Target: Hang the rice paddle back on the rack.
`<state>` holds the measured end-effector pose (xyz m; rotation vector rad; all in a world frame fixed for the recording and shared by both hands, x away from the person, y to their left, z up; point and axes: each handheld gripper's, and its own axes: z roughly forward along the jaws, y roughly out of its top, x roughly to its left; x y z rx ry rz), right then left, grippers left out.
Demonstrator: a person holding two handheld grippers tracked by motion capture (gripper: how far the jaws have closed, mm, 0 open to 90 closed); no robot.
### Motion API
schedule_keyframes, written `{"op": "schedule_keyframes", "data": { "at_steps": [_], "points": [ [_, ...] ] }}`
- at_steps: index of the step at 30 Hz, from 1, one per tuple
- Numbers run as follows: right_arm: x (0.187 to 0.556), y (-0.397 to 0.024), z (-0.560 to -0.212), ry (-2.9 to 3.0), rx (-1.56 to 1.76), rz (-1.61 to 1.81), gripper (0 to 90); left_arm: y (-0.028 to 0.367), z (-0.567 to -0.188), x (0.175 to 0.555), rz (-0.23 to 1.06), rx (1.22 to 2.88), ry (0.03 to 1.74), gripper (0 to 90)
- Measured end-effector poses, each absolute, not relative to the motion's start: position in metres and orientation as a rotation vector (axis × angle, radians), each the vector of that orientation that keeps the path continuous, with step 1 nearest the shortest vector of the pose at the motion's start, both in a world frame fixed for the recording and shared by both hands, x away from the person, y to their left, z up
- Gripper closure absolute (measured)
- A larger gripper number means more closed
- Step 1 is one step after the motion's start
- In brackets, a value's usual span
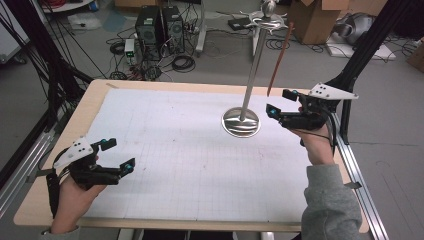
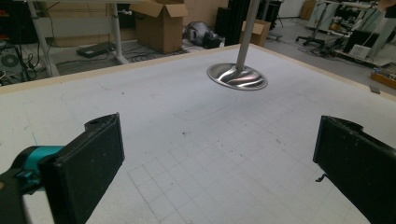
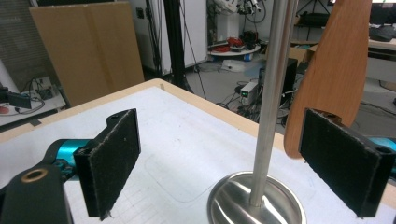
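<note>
Spread wide, right claw closing in on wooden spatula hanging from metal stand; left claw likewise spread, idle over tabletop; next, probably sliding rightward to pinch the blade.

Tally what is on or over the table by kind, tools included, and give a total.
Metal stand: 1
Wooden spatula, hanging from the stand: 1
Handheld tools: 2, the left tool and the right tool, both open
Total: 4
</note>
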<state>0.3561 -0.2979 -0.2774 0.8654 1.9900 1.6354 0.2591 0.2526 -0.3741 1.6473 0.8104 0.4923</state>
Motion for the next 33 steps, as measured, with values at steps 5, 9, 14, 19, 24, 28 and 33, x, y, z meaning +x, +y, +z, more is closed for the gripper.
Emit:
{"op": "schedule_keyframes", "data": {
  "at_steps": [5,9,14,19,24,28,33],
  "points": [
    [0.349,-0.294,-0.291,1.999,0.877,1.608,11.8,0.250,-0.375,0.260,0.487,1.650,0.811,2.3],
    [0.344,-0.291,-0.301,2.013,0.881,1.593,11.8,0.251,-0.374,0.258,0.498,1.642,0.819,2.3],
    [0.333,-0.288,-0.307,2.012,0.859,1.591,11.8,0.254,-0.373,0.257,0.511,1.633,0.827,2.3],
    [0.321,-0.287,-0.313,2.015,0.850,1.583,11.8,0.257,-0.374,0.258,0.516,1.632,0.832,2.3],
    [0.307,-0.285,-0.319,1.956,0.838,1.571,11.9,0.256,-0.376,0.260,0.518,1.633,0.841,2.3],
    [0.303,-0.287,-0.329,1.956,0.858,1.577,11.8,0.251,-0.379,0.262,0.512,1.646,0.835,2.3],
    [0.296,-0.292,-0.338,1.946,0.880,1.601,11.8,0.248,-0.378,0.261,0.516,1.650,0.823,2.3]
  ]
}}
